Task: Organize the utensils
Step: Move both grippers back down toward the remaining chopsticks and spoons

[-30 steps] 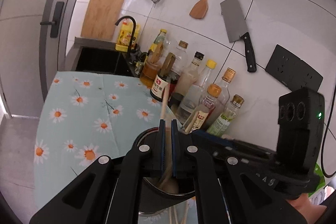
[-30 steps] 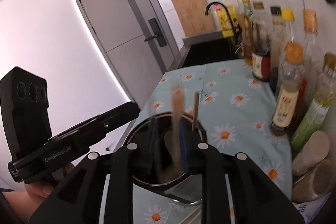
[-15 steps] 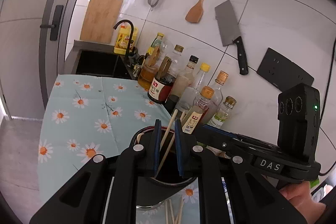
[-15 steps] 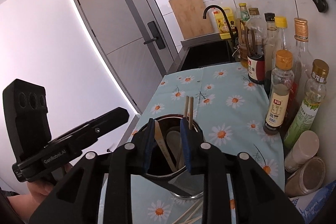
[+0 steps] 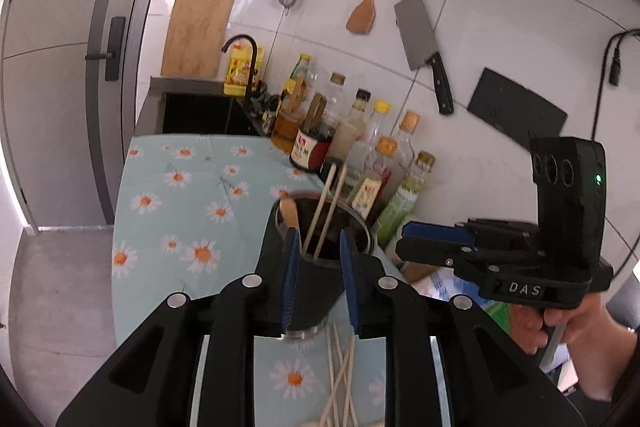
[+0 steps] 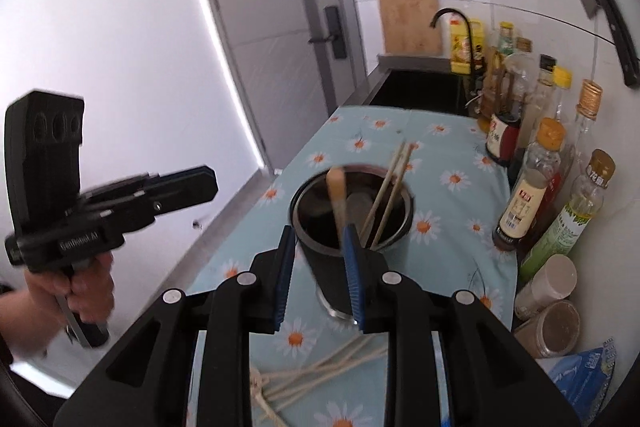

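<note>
Chopsticks [image 5: 326, 211] and spoon [image 6: 335, 203] potted in holder [image 5: 316, 291], both grippers [image 5: 318, 291] [image 6: 318, 279] apart, empty; loose chopsticks [image 5: 340, 383] waiting at six o'clock.

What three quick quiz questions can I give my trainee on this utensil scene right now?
1. True or false: both grippers, left and right, are empty.
2. Where do the unsorted chopsticks lie: A in the sink, B on the daisy cloth in front of the holder, C on the wall?
3. What stands in the black holder?

Key: 1 true, with fingers apart. 2 B. 3 a chopstick pair, a wooden handle and a spoon-like utensil.
</note>
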The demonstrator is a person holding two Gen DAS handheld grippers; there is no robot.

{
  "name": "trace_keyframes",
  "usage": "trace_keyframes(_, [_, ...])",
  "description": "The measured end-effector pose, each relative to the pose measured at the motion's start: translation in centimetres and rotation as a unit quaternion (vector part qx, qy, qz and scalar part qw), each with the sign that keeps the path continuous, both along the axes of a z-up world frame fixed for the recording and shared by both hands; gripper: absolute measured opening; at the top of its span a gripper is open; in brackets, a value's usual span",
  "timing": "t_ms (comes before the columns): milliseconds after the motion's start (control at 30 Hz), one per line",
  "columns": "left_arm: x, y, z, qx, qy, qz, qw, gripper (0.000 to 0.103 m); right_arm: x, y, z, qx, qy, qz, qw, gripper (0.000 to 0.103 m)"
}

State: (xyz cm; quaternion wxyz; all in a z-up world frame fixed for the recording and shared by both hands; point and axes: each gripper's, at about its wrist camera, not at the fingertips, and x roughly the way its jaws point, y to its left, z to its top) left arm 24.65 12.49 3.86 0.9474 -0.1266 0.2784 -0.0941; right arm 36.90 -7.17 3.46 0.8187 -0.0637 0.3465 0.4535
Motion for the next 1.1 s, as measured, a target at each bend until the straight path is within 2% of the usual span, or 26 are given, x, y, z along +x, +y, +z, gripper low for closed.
trace_keyframes(133, [-2.3, -0.8, -1.6, 0.011, 0.032, -0.024, 0.9991, 0.025, -2.2, 0.7, -1.3, -0.045, -0.012, 0.046, 0.998, 0.027])
trace_keyframes(200, [-3.6, -1.7, -2.8, 0.032, 0.049, -0.036, 0.9976, 0.025, -3.5, 0.9, -2.3, -0.071, -0.024, 0.069, 0.995, 0.028])
trace_keyframes(267, [-4.9, -2.4, -3.9, 0.047, 0.068, -0.046, 0.9955, 0.025, -4.3, 1.0, -3.4, -0.089, -0.018, 0.084, 0.992, 0.029])
trace_keyframes(500, [-7.7, -3.4, -8.3, 0.047, 0.140, -0.065, 0.9869, 0.025, -6.3, 1.0, -7.8, -0.153, -0.001, 0.125, 0.980, 0.029])
trace_keyframes(667, [-8.8, -4.3, -10.8, 0.050, 0.184, -0.077, 0.9787, 0.025, -7.3, 0.7, -9.6, -0.170, 0.012, 0.146, 0.974, 0.029])
trace_keyframes(967, [-8.7, -6.4, -14.5, 0.057, 0.288, -0.089, 0.9517, 0.025, -7.2, -1.2, -11.6, -0.175, 0.027, 0.144, 0.974, 0.029])
trace_keyframes(1100, [-8.1, -7.1, -15.7, 0.076, 0.326, -0.074, 0.9393, 0.025, -6.7, -2.4, -12.0, -0.169, 0.031, 0.135, 0.976, 0.029])
